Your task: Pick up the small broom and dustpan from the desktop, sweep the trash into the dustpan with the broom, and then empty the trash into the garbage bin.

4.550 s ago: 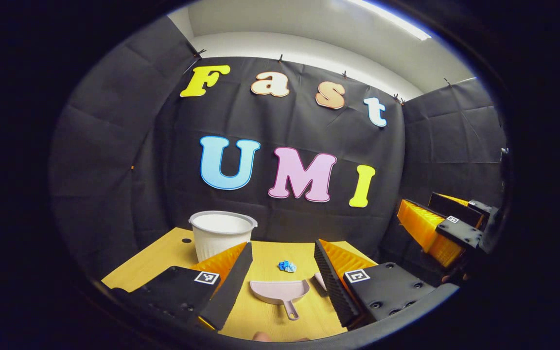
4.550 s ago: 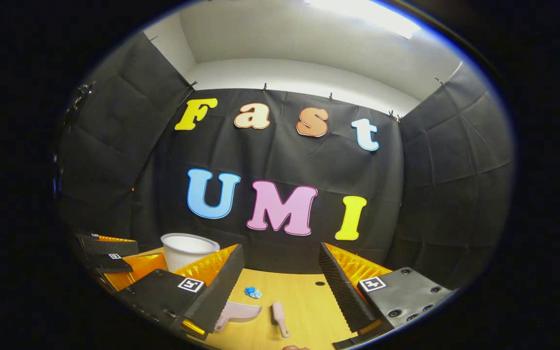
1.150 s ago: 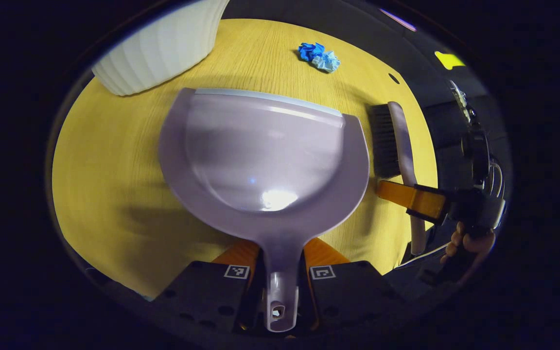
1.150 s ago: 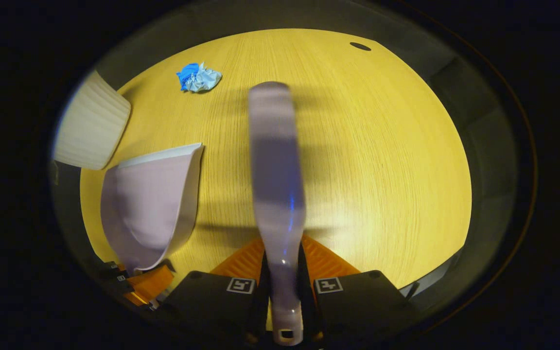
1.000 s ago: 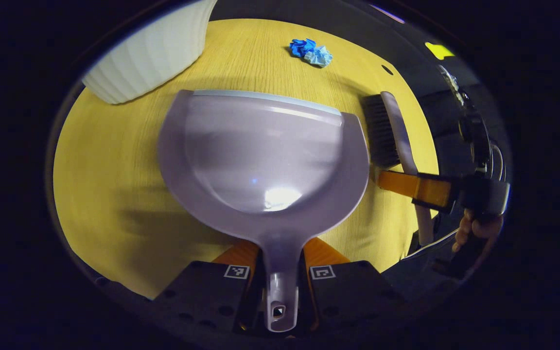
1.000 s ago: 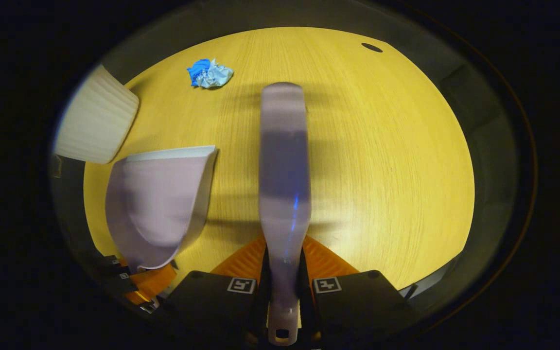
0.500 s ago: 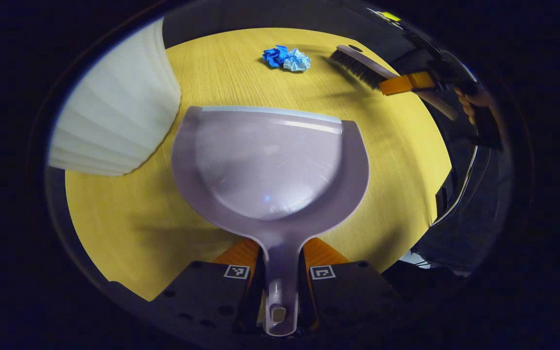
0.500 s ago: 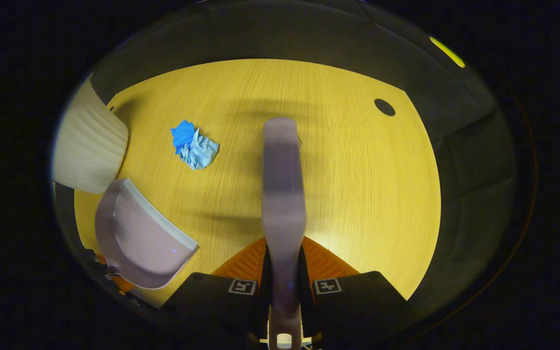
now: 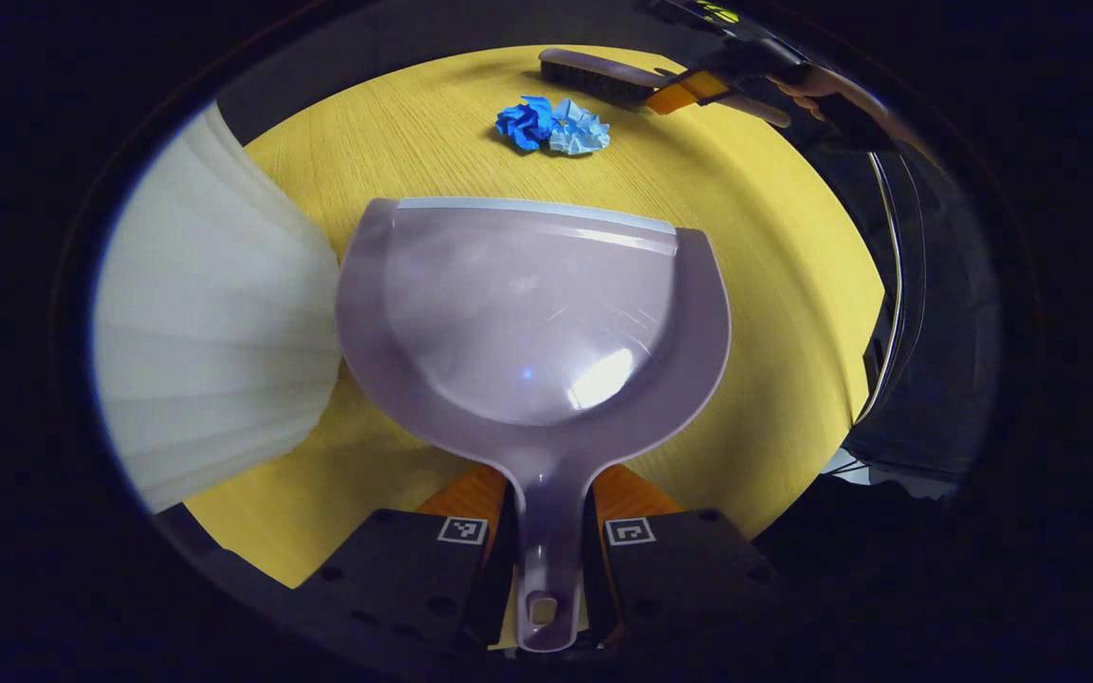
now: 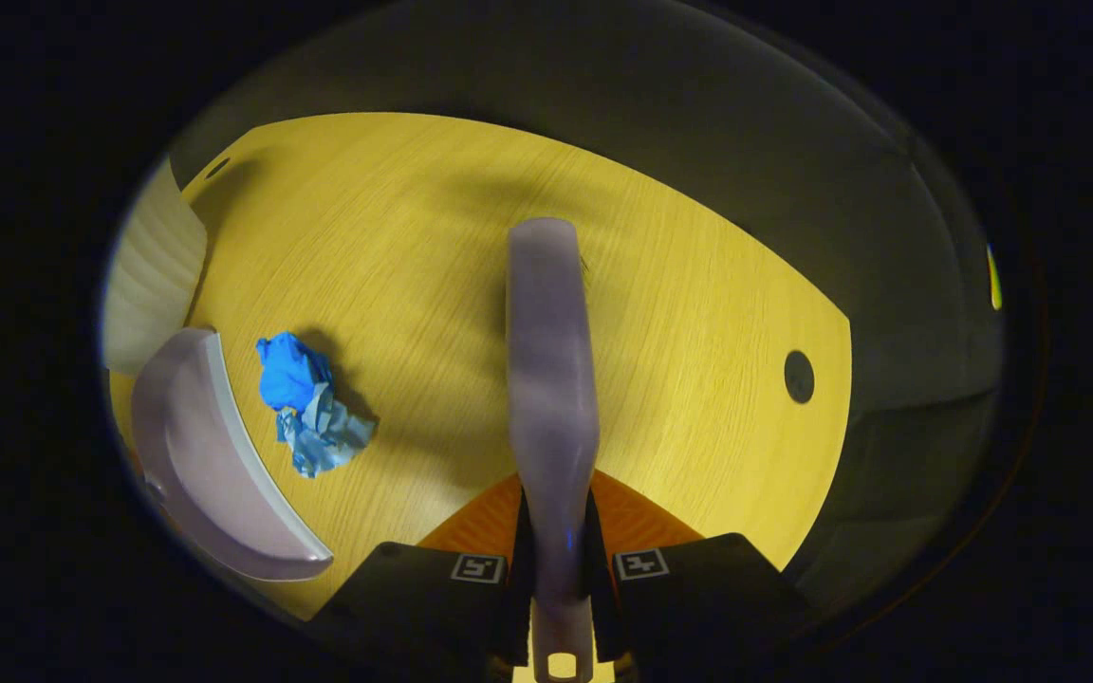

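The left gripper (image 9: 546,531) pinches the handle of the lilac dustpan (image 9: 527,313), both fingers pressed on it, with the pan's grey front lip facing the crumpled blue trash (image 9: 553,126) a little way ahead on the yellow worktop (image 9: 774,266). The right gripper (image 10: 556,555) is clamped on the handle of the small broom (image 10: 551,379), whose head sits on the far side of the trash from the pan. The ribbed white garbage bin (image 9: 214,341) stands just beside the pan's left edge.

The likely trouble is in the sweep itself. The wad looks light and springy, so a fast stroke may flick it over or past the pan, and if the lip is not flat on the worktop the trash may slide under it. Whether the lip touches the worktop cannot be told. A wide stroke could also knock the bin.

In the right gripper view the bristles are hidden beneath the broom's back, so their contact with the worktop is unclear. The bin's rim is cut off in both views, and the hand (image 9: 817,83) holding the right gripper is barely visible.
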